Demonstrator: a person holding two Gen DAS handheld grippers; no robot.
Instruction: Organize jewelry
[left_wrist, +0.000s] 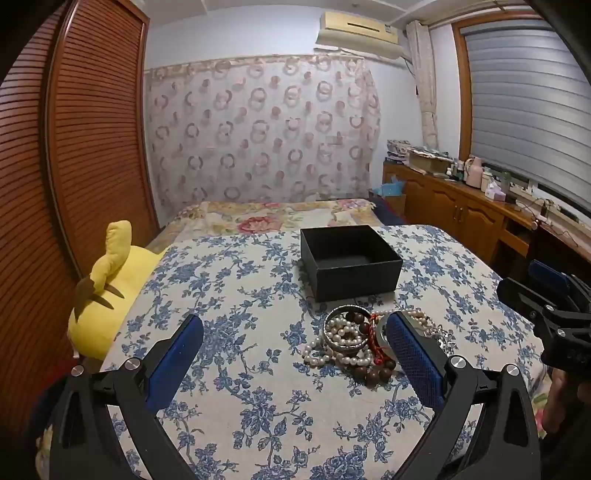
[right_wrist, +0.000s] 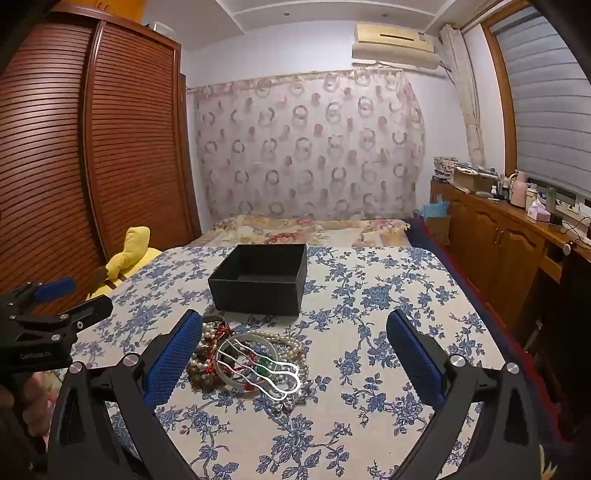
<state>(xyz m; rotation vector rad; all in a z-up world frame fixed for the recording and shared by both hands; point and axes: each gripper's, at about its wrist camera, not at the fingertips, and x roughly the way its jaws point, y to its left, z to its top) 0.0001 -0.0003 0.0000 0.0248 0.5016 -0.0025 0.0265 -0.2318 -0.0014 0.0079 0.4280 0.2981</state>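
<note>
A heap of jewelry (left_wrist: 354, 343) lies on the blue-flowered cloth: pearl strands, brown wooden beads, a silver bangle, red cord. In the right wrist view the jewelry heap (right_wrist: 255, 362) also shows a pale bangle and a white wavy hairpin (right_wrist: 280, 373). Just behind it stands an open black box (left_wrist: 349, 260), the same black box (right_wrist: 260, 278) showing an empty inside. My left gripper (left_wrist: 295, 325) hovers open, its right finger over the heap's edge. My right gripper (right_wrist: 293, 325) is open above the heap, holding nothing.
A yellow plush toy (left_wrist: 107, 291) lies at the cloth's left edge beside a wooden louvred wardrobe (left_wrist: 74, 147). A floral bed (left_wrist: 273, 214) extends behind the box. Wooden cabinets (right_wrist: 509, 240) with bottles run along the right wall under a shuttered window.
</note>
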